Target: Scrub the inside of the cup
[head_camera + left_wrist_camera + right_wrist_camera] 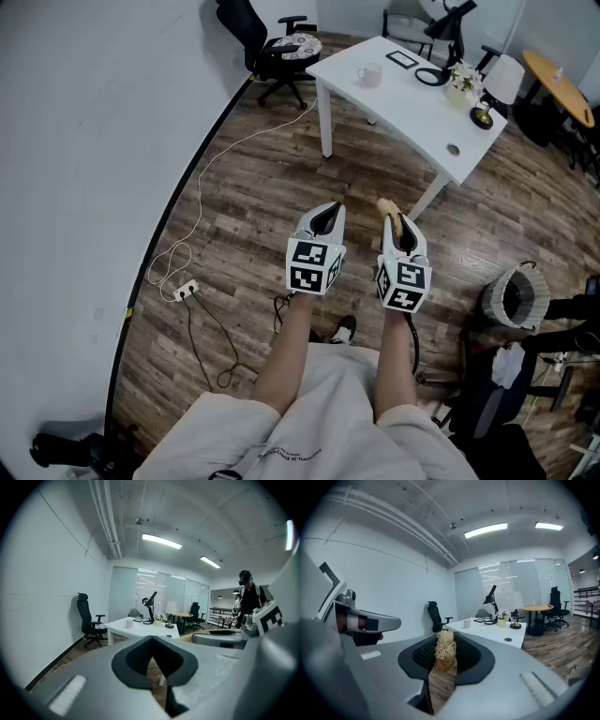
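Wood-plank floor [244, 187], white table [412, 108] well ahead bearing the cup [368, 74], left gripper [327, 212] pinched together (empty), right gripper [399, 225] clamping a fibrous scrub brush [445, 648], black office chair [246, 28] by the wall.

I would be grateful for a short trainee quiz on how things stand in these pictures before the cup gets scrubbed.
1. Multiple choice: what sits between the jaws of the right gripper? A) a cup B) a straw-coloured scrubber C) nothing
2. True or false: the cup stands on the white table, apart from both grippers.
3. Fill in: the jaws of the left gripper are ____, with nothing between them.

Key: 1 B; 2 true; 3 together.
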The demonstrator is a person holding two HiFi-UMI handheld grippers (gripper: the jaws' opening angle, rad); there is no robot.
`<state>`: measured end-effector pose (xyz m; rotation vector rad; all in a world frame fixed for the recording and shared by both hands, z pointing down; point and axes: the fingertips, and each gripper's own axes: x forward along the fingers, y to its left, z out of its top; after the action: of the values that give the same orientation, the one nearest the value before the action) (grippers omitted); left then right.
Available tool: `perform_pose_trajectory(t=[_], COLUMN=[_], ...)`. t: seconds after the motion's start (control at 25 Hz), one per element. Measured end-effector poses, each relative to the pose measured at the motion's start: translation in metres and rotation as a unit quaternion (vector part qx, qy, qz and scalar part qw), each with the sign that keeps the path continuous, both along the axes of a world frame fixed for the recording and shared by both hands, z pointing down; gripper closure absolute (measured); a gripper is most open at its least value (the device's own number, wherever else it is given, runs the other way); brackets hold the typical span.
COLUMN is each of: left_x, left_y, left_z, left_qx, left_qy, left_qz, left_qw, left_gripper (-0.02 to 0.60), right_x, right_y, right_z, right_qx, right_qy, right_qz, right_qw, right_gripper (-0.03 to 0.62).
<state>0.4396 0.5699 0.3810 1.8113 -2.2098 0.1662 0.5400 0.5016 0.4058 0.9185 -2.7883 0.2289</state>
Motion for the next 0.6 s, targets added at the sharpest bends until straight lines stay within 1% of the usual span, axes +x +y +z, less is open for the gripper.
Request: perform_pose_trajectory(t=[0.08,0.24,0.36,0.48,0.6], left_x=[0.007,0.014,0.005,-0.010,-0.019], left_y=[-0.008,-0.022,-0.027,-0.032,-0.046], left_z=[0.003,0.007,0.006,0.008,0.015], left_qx=[-0.005,-0.016,-0.014,-0.006,-0.008], left_qy=[-0.004,-0.019,-0.021,-0.012,-0.004], left_qz=[-0.004,0.001,-0.008,-0.024,-0.025], left_qw=[1.0000,0.9997,0.9996,0.9996,0.9996], left_gripper=[0.580,0.580,0.580,0.580,0.580], right_x=[0.006,0.009,0.002,-0.008,-0.018], right_y=[-0.012,-0.028,-0.035,-0.041,-0.053], right_z=[0.001,0.006,0.012,0.017,0.021], right_qx=[-0.006,-0.013,-0.019,-0.023,-0.037], right_qy=[-0.005,-0.009,-0.010,0.001,-0.004], right_qz=[-0.003,-0.010,-0.017,-0.030,-0.042], right_qw=[1.000,1.000,1.000,0.999,0.998], right_gripper=[0.493,0.492,0.491,0.491,0.484])
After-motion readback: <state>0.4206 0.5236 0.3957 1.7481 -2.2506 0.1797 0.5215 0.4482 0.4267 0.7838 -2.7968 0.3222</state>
